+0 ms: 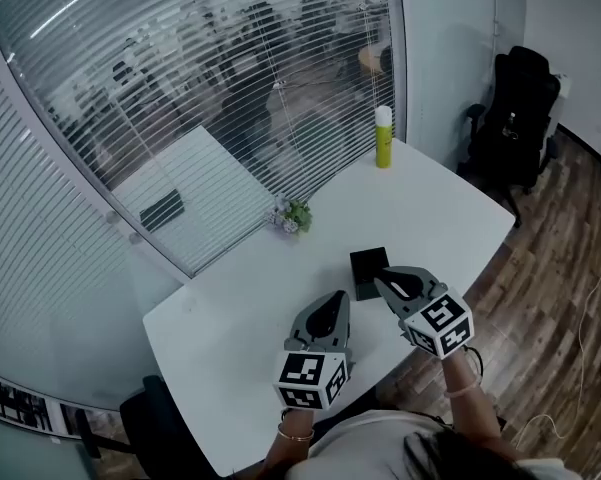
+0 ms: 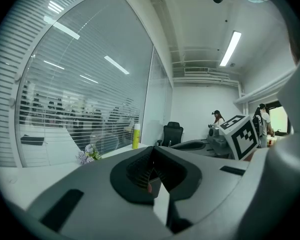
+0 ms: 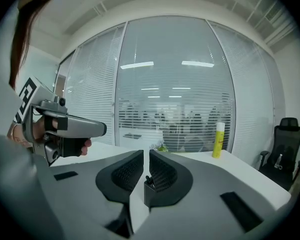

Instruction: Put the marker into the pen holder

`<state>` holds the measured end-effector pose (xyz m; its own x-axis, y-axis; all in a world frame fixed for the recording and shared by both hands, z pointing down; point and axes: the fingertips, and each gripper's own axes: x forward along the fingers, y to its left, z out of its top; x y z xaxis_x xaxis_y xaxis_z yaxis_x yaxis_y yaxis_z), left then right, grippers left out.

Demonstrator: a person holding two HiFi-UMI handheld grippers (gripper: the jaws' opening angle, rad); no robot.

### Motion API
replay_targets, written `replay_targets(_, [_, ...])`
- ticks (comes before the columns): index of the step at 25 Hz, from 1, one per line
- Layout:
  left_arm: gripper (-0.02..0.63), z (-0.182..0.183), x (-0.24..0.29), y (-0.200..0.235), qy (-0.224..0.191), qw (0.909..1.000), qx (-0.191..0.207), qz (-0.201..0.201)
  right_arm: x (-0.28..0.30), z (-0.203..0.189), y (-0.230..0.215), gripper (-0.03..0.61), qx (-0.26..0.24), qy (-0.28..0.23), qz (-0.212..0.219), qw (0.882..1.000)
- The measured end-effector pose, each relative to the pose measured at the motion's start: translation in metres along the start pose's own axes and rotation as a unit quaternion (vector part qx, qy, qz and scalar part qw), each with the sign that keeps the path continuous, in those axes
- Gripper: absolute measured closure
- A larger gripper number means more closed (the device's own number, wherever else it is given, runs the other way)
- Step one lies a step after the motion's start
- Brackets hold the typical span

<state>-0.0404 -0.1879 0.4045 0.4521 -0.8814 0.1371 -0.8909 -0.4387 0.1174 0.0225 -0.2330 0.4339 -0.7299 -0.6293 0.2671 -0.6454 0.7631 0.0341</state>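
Black pen holder (image 1: 368, 271) near front edge of table (image 1: 430, 208) | far end open

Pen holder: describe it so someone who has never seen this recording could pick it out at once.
Start from the white table beside the window blinds. At its near side, just ahead of the right gripper, sits the pen holder. It is the only black, square-sided box there; the yellow bottle and the little flower plant stand farther off.

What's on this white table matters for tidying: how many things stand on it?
3: black pen holder near the front, flower plant by the window, yellow bottle at the far end. Smaller things may be hidden.
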Motion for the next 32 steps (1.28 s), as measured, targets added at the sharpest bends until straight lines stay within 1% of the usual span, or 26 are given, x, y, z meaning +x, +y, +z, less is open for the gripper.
replay_targets(10, [0.595, 0.005, -0.007, -0.012, -0.006, 1.0, -0.003, -0.002, -0.034, 0.017, 0.0, 0.534, 0.023, -0.05, -0.028, 0.998])
replay_targets(17, [0.595, 0.006, -0.013, -0.019, -0.005, 1.0, -0.007, 0.003, -0.059, 0.026, 0.003, 0.546, 0.036, -0.078, -0.034, 0.996])
replay_targets(32, [0.595, 0.003, -0.025, -0.055, -0.007, 0.9999, 0.005, 0.006, -0.102, 0.023, 0.007, 0.551, 0.028, -0.09, -0.045, 0.995])
